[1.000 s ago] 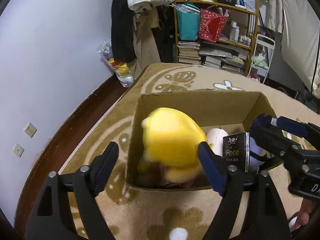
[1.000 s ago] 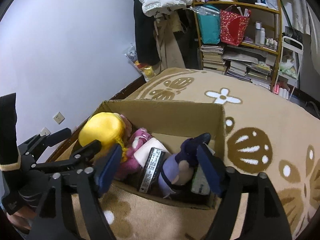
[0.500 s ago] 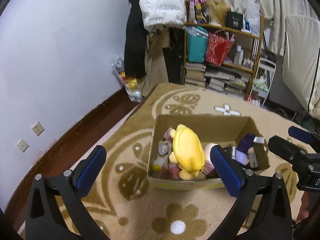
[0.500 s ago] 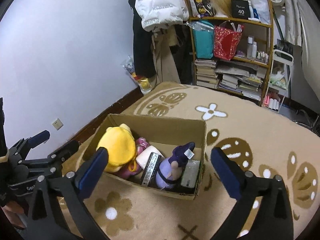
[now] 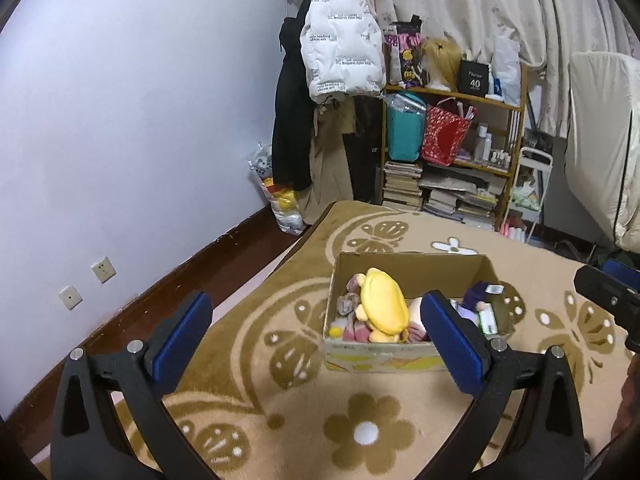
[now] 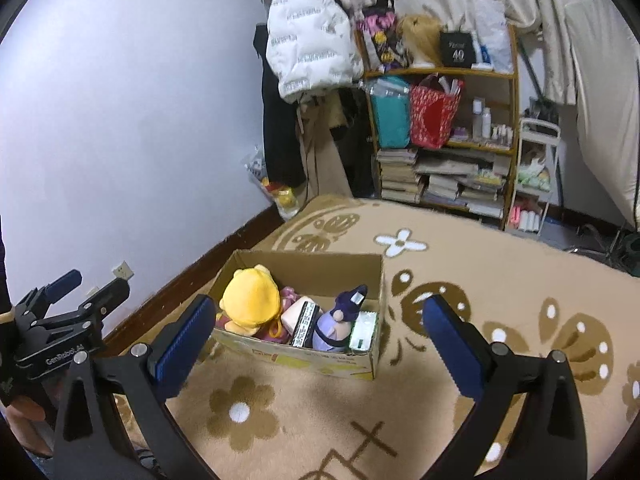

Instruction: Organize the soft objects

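A cardboard box [image 5: 380, 356] stands on the patterned carpet, some way in front of both grippers. In it lie a yellow plush [image 5: 384, 308], a purple plush [image 5: 476, 296], pink soft toys and small tissue packs. My left gripper [image 5: 314, 316] is open wide and empty, held back from the box and above it. In the right wrist view the box [image 6: 304, 354] shows the yellow plush [image 6: 250, 300] at its left and the purple plush [image 6: 340, 316] beside a black pack [image 6: 304, 322]. My right gripper [image 6: 320, 312] is also open and empty. The left gripper [image 6: 92, 286] shows at the far left.
A loaded bookshelf [image 5: 448, 168] and a hanging white jacket [image 5: 340, 48] stand against the far wall. A plastic bag [image 5: 280, 200] leans in the corner. A white cart [image 6: 532, 176] is right of the shelf. A dark wooden floor strip [image 5: 180, 292] runs along the left wall.
Both grippers opened fully and pulled back and up from the box. The yellow plush and the purple plush, which lay between the jaws, stay in the box.
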`<state>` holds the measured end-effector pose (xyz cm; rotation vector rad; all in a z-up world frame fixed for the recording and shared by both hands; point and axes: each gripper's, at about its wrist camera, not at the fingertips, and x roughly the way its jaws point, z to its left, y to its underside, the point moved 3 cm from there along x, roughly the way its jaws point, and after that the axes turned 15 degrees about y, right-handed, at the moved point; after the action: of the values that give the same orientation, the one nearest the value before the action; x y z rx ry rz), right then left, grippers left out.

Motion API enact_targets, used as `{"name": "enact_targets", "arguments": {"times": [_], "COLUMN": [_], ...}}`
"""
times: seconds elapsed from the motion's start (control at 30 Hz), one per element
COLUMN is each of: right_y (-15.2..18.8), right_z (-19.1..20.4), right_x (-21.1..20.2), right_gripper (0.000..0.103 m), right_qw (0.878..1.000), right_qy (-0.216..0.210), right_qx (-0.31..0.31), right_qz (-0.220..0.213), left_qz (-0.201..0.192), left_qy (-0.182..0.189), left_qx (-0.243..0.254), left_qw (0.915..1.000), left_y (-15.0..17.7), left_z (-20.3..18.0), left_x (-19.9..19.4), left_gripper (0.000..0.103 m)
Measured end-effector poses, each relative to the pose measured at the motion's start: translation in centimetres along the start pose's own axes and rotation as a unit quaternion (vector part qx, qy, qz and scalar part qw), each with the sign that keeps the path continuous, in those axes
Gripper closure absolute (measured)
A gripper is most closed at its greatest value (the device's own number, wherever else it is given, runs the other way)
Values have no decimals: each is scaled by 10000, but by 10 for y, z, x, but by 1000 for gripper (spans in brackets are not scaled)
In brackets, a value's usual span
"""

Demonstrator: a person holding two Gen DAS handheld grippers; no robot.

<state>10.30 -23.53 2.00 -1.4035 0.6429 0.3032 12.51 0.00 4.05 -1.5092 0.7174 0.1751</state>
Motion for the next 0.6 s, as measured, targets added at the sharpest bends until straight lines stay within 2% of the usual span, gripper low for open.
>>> {"name": "enact_targets", "arguments": {"times": [0.37, 0.6], "right_y": [23, 45], "right_z": [-2, -4], "right_x": [-38, -48], "right_gripper": [0, 0], "right_qw": [9998, 9989], "right_qy": [-97, -168], "right_qx": [-51, -20], "right_qz": [-168, -435], "left_qz": [-64, -33], "left_qy": [62, -45], "left_qx": [18, 256], "left_qw": [10000, 9997], "left_y": [29, 52], "left_z": [-10, -20], "left_x": [-45, -47], "left_gripper": [0, 0]}}
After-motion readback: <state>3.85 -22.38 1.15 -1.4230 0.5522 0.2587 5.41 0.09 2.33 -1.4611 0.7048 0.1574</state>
